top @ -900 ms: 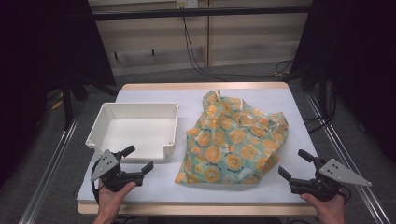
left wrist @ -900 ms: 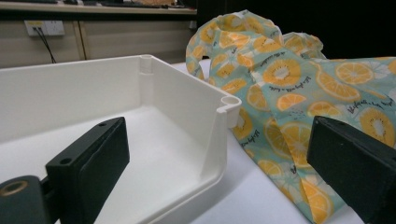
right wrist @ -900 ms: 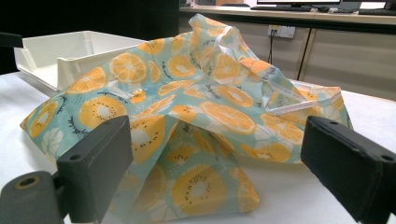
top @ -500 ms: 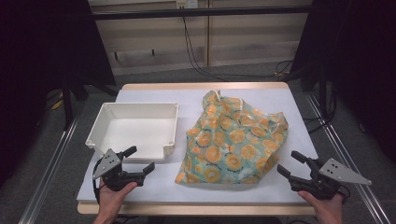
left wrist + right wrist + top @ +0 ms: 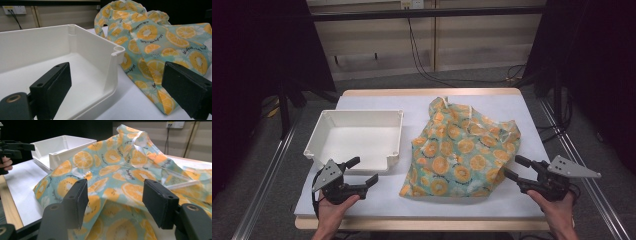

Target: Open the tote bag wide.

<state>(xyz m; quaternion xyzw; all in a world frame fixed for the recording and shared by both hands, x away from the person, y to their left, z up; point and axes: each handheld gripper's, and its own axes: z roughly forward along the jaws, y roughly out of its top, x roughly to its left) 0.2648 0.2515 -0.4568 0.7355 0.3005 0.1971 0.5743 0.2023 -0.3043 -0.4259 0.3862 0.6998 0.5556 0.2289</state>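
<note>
The right claw [image 5: 511, 168], jaws apart, has moved up to the near edge of the orange-print cloth [image 5: 462, 147] lying on the counter [image 5: 532, 200] beside the white tray [image 5: 357, 137], probably to grasp it, while the left claw [image 5: 364, 171] waits open.

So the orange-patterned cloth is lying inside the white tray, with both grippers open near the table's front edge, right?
Not quite. The orange-patterned cloth lies on the table beside the white tray, which is empty, as the high view shows. The left gripper and right gripper are open near the front edge.
</note>
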